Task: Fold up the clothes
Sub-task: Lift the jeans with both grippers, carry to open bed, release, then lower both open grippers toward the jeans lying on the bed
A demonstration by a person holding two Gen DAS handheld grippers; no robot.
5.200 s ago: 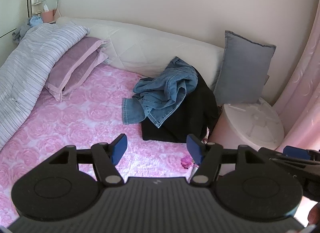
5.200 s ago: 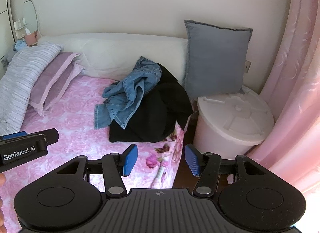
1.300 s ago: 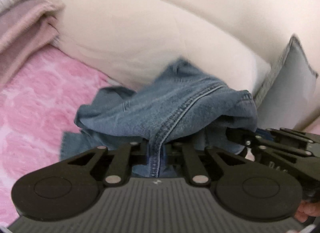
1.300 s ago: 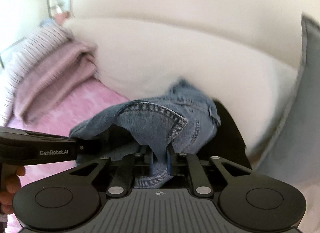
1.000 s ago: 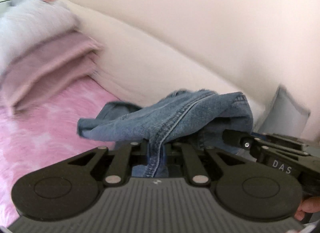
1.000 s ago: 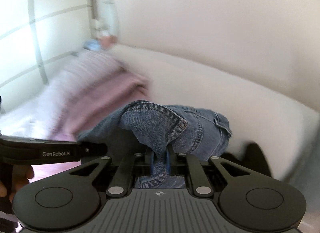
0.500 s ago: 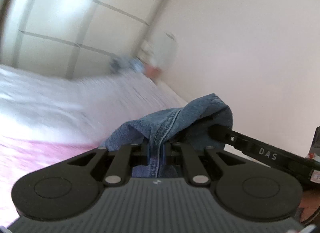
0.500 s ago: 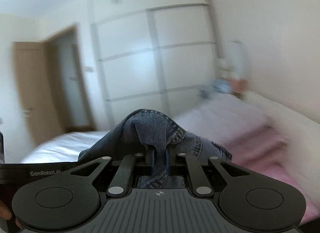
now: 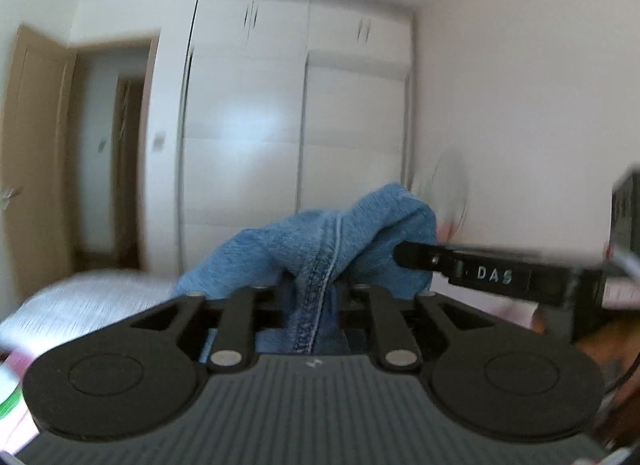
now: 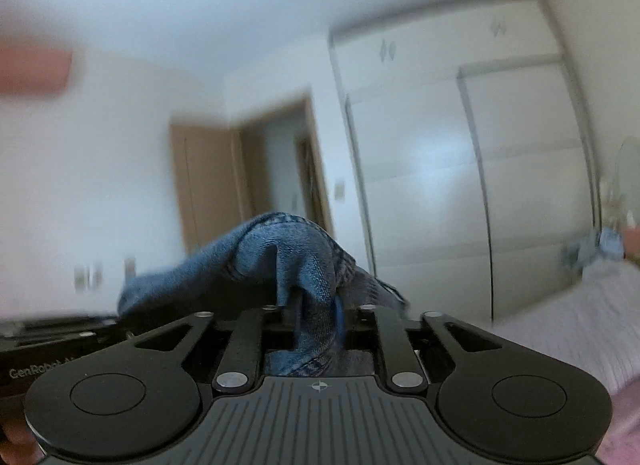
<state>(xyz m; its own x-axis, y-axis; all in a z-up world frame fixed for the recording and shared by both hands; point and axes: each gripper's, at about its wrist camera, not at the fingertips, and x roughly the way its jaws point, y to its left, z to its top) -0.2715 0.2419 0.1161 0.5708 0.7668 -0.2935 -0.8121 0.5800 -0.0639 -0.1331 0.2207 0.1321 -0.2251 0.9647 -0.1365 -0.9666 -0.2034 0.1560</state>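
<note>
Left tongs [image 9: 314, 297]: jaws have just been opening, a fold of the jeans [image 9: 320, 241] between them; whether the pads press the denim cannot be told, the cloth hides them. Seam runs down through the gap.

Right tongs [image 10: 316, 317]: jaws likewise have just been opening, with a bunched edge of the same jeans between them; one blue pad [image 10: 340, 317] shows beside the cloth, contact unclear.

Jeans: raised off the bed, draped over both tong heads, strung from one pair to the other; the rest hangs below, out of view.

Change: a second ago both pairs were clamped tight on the denim by the headboard; now they face the wardrobe side of the room with the grip loosening. Judgement: the garment is being let go or cast out to spread flat; folding proper not begun.

Surface: bed, striped quilt [image 10: 560, 317] at right, pink sheet in the corner.

Room: white wardrobe [image 9: 296, 113], brown door [image 9: 36, 153], open doorway, pale walls. Motion blur throughout.
</note>
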